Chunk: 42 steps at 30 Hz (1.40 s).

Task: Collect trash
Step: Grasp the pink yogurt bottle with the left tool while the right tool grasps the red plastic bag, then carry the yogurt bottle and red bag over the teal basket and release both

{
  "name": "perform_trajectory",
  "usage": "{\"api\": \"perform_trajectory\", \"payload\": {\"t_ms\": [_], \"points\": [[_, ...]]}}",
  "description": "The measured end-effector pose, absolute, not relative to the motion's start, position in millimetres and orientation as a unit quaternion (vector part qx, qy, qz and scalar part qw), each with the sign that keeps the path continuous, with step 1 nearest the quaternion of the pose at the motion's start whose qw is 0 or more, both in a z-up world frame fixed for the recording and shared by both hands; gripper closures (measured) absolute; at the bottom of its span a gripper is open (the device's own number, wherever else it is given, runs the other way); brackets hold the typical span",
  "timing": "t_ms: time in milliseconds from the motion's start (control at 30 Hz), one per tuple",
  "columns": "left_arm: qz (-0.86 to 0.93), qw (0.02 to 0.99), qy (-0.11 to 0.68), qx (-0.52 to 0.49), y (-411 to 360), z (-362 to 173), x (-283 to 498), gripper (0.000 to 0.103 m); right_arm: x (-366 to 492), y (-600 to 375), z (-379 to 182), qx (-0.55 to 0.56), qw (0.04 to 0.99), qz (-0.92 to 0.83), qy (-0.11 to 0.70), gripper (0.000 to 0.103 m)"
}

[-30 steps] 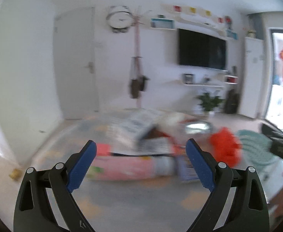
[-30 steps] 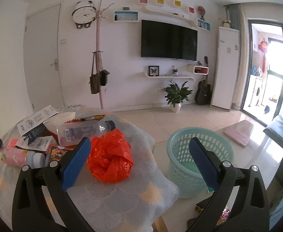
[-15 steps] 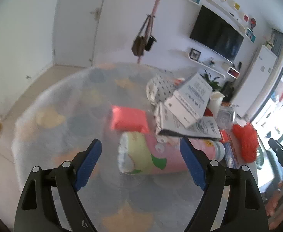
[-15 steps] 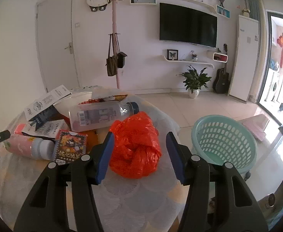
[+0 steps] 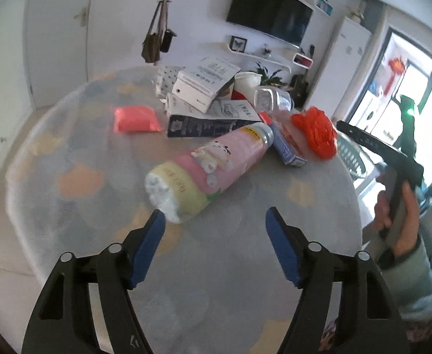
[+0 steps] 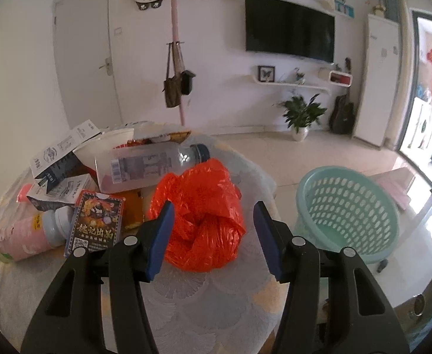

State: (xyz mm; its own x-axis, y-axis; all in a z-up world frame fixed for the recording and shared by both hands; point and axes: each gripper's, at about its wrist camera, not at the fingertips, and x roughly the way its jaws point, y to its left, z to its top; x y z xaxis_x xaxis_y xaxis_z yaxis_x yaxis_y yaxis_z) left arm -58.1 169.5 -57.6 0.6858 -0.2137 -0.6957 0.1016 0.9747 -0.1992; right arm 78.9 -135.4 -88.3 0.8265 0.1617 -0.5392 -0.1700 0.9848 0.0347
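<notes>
Here, the right gripper (image 6: pixel 213 233) is held with jaws spread around the crumpled orange plastic bag (image 6: pixel 199 218) at frame centre, not clamped. The left gripper (image 5: pixel 215 225) is likewise released, just below the pink bottle (image 5: pixel 213 165) lying on the counter (image 5: pixel 230 280). At right, a teal basket (image 6: pixel 348 212) is seen on the floor.

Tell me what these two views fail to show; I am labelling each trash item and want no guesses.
- Teal basket: its bottom is hidden by its own wall in the right wrist view; the left wrist view shows only a sliver.
- Clear bottle: label text too small to read.
- Pink bottle: motion-blurred in the left view, partly covered by the card pack in the right.
- Boxes: print blurred.
- Red bag: contents hidden by its own folds.
</notes>
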Motion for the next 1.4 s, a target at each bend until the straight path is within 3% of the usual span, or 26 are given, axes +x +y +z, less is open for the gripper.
{"api": "perform_trajectory", "payload": {"t_ms": [133, 200, 400, 733, 767, 900, 1000, 1133, 1400], "points": [[-0.081, 0.923, 0.376, -0.028, 165, -43, -45, 0.025, 92, -145, -97, 0.01, 0.949, 0.107, 0.297, 0.048], [-0.106, 0.918, 0.382, -0.01, 157, -43, -22, 0.025, 97, -148, -98, 0.018, 0.946, 0.117, 0.301, 0.038], [-0.138, 0.888, 0.433, 0.065, 131, -68, 38, 0.025, 115, -149, -100, 0.036, 0.933, 0.15, 0.325, 0.022], [-0.107, 0.879, 0.459, 0.075, 113, -80, 42, 0.051, 157, -139, -120, 0.079, 0.9, 0.178, 0.389, 0.018], [-0.102, 0.882, 0.457, 0.062, 113, -80, 37, 0.052, 158, -138, -123, 0.082, 0.896, 0.183, 0.395, 0.019], [-0.091, 0.89, 0.446, 0.012, 116, -80, 18, 0.056, 152, -135, -124, 0.067, 0.894, 0.19, 0.4, 0.053], [-0.102, 0.902, 0.418, -0.031, 116, -75, -2, 0.056, 141, -140, -117, 0.067, 0.899, 0.196, 0.385, 0.065], [-0.138, 0.919, 0.363, -0.071, 113, -52, -19, 0.056, 126, -156, -95, 0.056, 0.921, 0.175, 0.343, 0.067], [-0.183, 0.928, 0.321, -0.045, 40, -8, 35, 0.056, 131, -229, -54, 0.088, 0.949, 0.107, 0.284, 0.067]]}}
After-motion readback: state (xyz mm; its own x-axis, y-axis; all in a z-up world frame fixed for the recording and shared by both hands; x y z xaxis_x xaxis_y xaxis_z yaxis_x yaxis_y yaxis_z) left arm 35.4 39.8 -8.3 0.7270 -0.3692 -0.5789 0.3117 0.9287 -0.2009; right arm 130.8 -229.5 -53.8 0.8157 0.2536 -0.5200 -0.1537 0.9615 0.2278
